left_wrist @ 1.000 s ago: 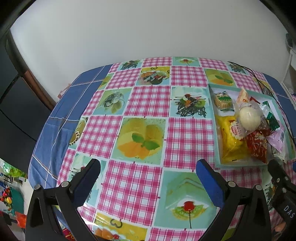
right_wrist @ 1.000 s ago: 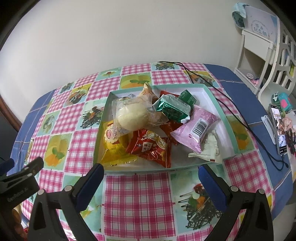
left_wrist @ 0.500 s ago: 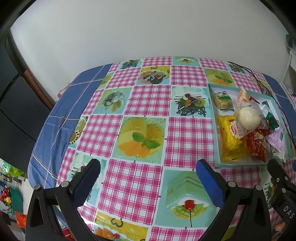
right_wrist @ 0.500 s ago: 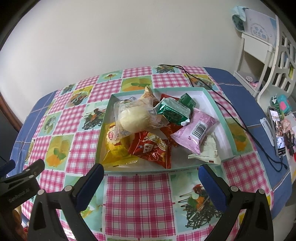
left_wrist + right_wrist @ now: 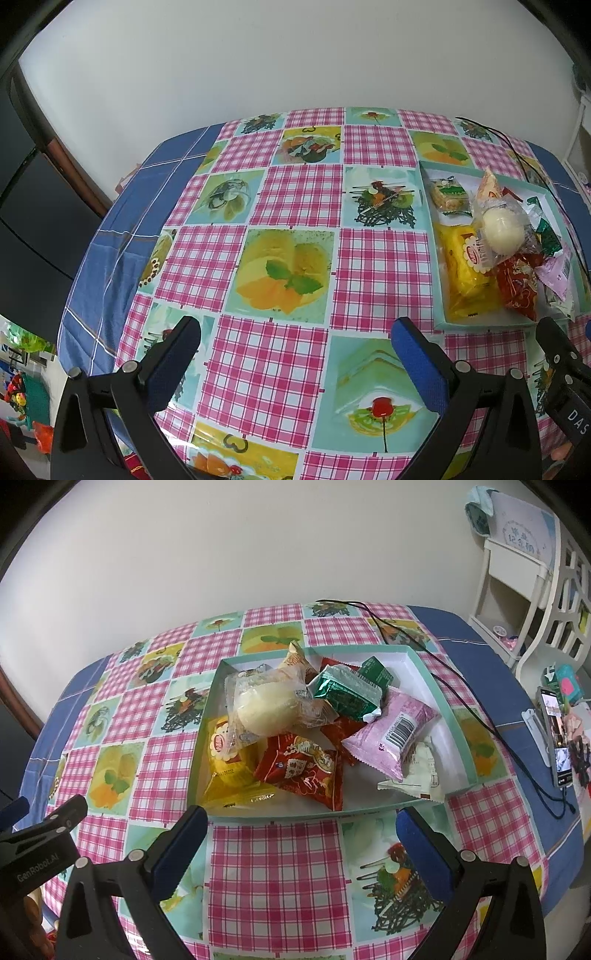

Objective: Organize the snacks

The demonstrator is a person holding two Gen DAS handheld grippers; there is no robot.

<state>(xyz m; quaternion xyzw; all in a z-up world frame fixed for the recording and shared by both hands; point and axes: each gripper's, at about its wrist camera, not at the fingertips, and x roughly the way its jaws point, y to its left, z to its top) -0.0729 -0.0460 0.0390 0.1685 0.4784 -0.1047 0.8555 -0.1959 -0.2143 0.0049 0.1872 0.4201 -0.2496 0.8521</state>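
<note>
Snacks sit heaped in a shallow teal box (image 5: 448,716) on the tabletop (image 5: 280,871), whose cloth is pink check with fruit and dessert squares. On top is a clear-wrapped round bun (image 5: 264,710), leaning over a yellow packet (image 5: 229,771) and a red packet (image 5: 303,771). Toward the far right of the box lie a green foil packet (image 5: 349,694), a pink packet with a barcode (image 5: 393,733) and a white wrapper (image 5: 421,771) at the near right corner.

All of these look light, soft and crinkly. The film wrappers will likely slip and crush under a hard squeeze, and the bun seems the most easily squashed. A sensible hold is probably across a packet's flat sealed edge or its narrow width, lifting the top pieces first so the pile does not slide.

The right tool (image 5: 299,834) hovers just short of the box's near wall, fingers spread wide, holding nothing and touching nothing. The left tool (image 5: 295,345) hangs over bare cloth well to the left of the box, likewise spread wide and carrying nothing. From the left wrist view the box (image 5: 424,192) lies at the right edge. A black cable (image 5: 469,701) runs past the box's far right side, close enough to snag.
</note>
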